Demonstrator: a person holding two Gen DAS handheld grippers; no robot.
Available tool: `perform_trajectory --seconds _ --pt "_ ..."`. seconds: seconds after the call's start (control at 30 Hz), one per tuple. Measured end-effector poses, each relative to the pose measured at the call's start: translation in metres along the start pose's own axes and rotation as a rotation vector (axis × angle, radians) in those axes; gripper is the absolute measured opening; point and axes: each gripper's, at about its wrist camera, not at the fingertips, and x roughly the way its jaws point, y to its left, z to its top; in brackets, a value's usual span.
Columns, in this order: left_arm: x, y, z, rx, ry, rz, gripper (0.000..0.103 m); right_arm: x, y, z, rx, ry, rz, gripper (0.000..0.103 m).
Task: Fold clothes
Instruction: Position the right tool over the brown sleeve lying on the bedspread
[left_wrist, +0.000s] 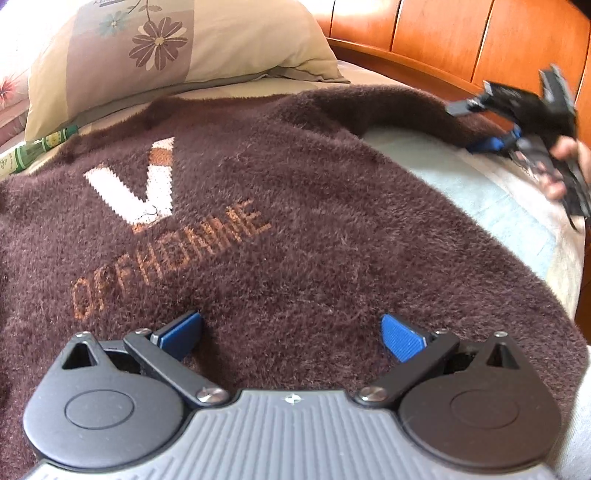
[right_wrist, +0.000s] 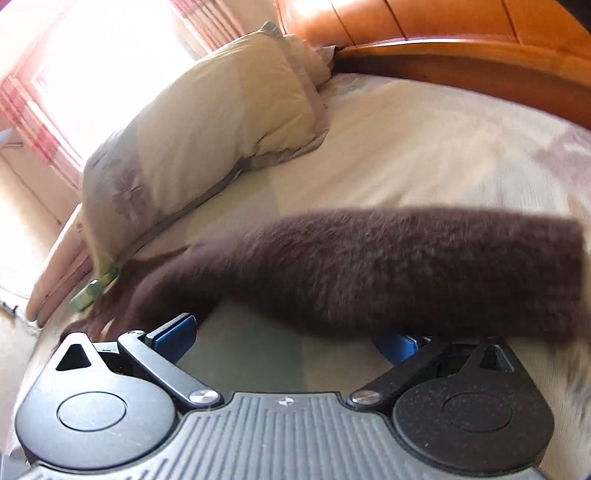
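A dark brown fuzzy sweater (left_wrist: 295, 229) with a white V and orange lettering lies spread flat on the bed. My left gripper (left_wrist: 291, 332) hovers low over its lower part, blue pads (left_wrist: 402, 338) wide apart and open, nothing between them. One sleeve (left_wrist: 406, 107) stretches to the upper right, where a hand holds my right gripper (left_wrist: 487, 144), blurred. In the right wrist view that sleeve (right_wrist: 406, 269) runs blurred across the frame just beyond my right gripper (right_wrist: 286, 338). That gripper is open, and the sleeve covers the tip of its right finger.
A floral pillow (left_wrist: 184, 48) (right_wrist: 207, 122) lies at the head of the bed before an orange wooden headboard (left_wrist: 461, 37) (right_wrist: 443, 37). A green bottle (left_wrist: 37, 147) (right_wrist: 92, 291) rests beside the pillow near the sweater's edge. Pale bedsheet (left_wrist: 480, 192) (right_wrist: 406, 147) shows around the sweater.
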Motion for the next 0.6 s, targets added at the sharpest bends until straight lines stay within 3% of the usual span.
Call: perform_trajectory --seconds 0.33,0.43,0.6 --pt "0.001 0.0 -0.001 0.021 -0.011 -0.006 0.102 0.019 -0.03 0.075 0.026 -0.051 -0.134 0.103" --pt "0.001 0.0 -0.001 0.024 -0.014 -0.005 0.102 0.016 -0.038 0.077 0.074 -0.044 -0.152 0.103" --pt "0.002 -0.001 -0.002 0.03 -0.019 0.001 0.102 -0.004 -0.039 0.037 0.093 -0.005 -0.114 0.103"
